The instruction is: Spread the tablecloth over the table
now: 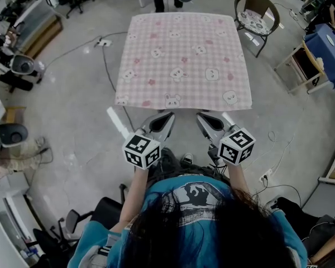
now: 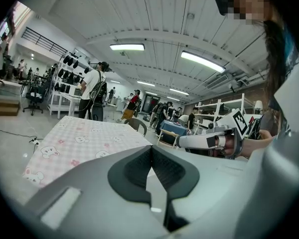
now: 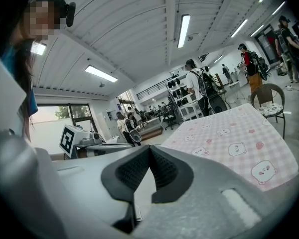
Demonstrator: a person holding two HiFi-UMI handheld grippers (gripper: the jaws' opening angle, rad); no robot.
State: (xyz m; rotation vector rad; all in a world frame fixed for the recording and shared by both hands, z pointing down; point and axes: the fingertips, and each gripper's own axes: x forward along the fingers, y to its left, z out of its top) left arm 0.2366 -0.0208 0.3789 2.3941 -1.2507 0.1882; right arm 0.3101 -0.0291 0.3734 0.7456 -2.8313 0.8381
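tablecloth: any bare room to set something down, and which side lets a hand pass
The whole tablecloth is bare, from the near edge by the left gripper and right gripper to the far edge. Floor on its left is open but for a cable. Its right is crowded: a chair at the far corner, a wooden stand nearer.

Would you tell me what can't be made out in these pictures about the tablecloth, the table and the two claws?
- Top of the table, head view: the tablecloth covers it completely.
- Part of the cloth's near edge, both gripper views: the left claw and right claw block it.
- Cloth's far overhang, head view: drops behind the tabletop.
- Print on the chair cushion, head view: too small.
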